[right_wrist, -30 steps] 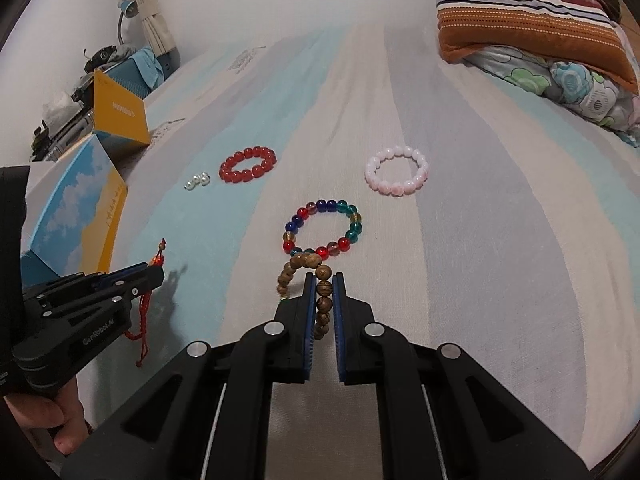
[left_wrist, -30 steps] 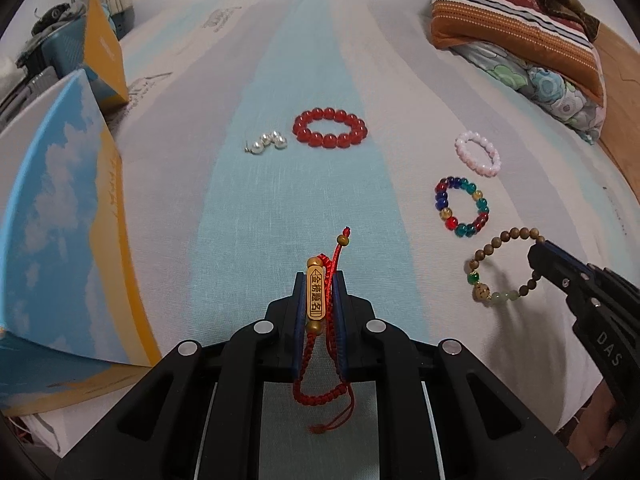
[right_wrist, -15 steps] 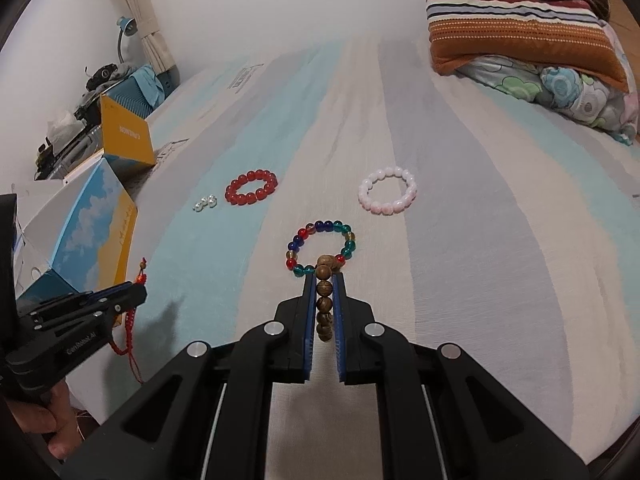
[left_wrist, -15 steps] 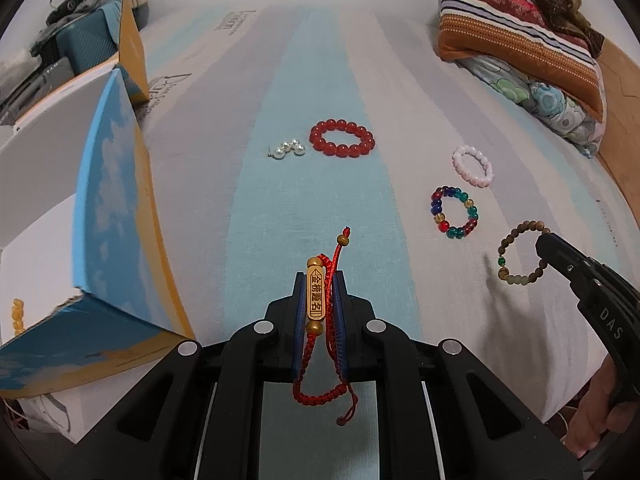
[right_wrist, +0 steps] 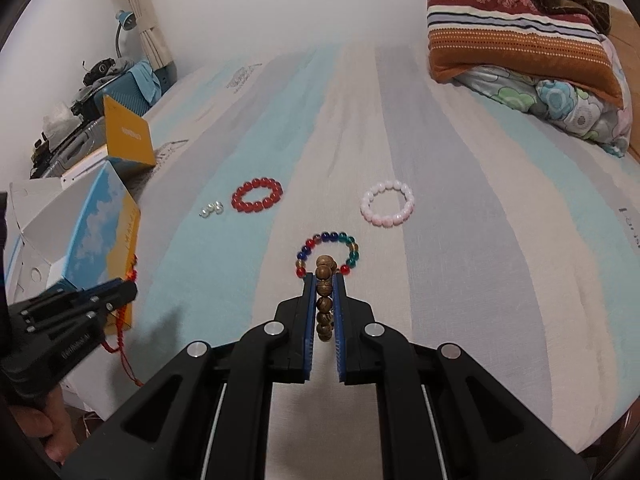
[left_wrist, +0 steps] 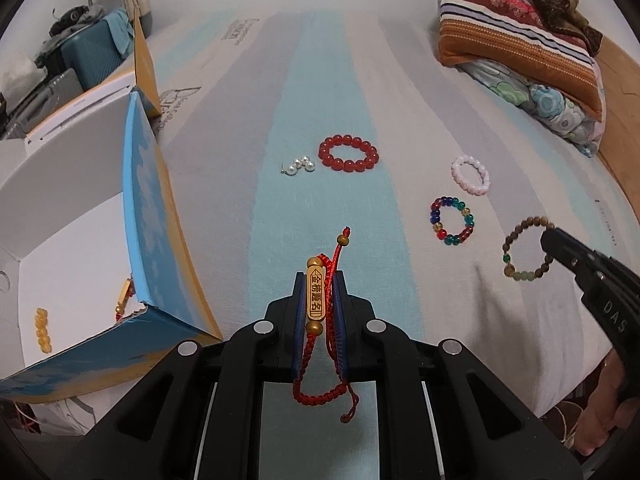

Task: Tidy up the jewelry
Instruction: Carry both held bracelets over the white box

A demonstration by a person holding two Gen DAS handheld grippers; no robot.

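Both hand-held grippers carry jewelry above the striped bed point(right_wrist: 460, 240). The left hand-held gripper point(left_wrist: 321, 280) is clamped on a red cord bracelet point(left_wrist: 320, 360) with a gold bar charm, the cord loop hanging below the jaws. The right hand-held gripper point(right_wrist: 324, 280) is clamped on a wooden bead bracelet point(right_wrist: 324, 300), which hangs free of the bedding. The step in hand appears to be the carry from bed to box. The open blue-and-orange box point(left_wrist: 148, 208) stands at the left edge of the bed, with yellow beads point(left_wrist: 42, 330) already inside. A red bead bracelet point(left_wrist: 348, 154), pearl earrings point(left_wrist: 298, 166), a pink bracelet point(left_wrist: 471, 174) and a multicolour bracelet point(left_wrist: 452, 220) lie on the bed. The next move likely calls for bringing each load over the box opening, well clear of its wall, then parting the jaws so the loose cord does not snag.
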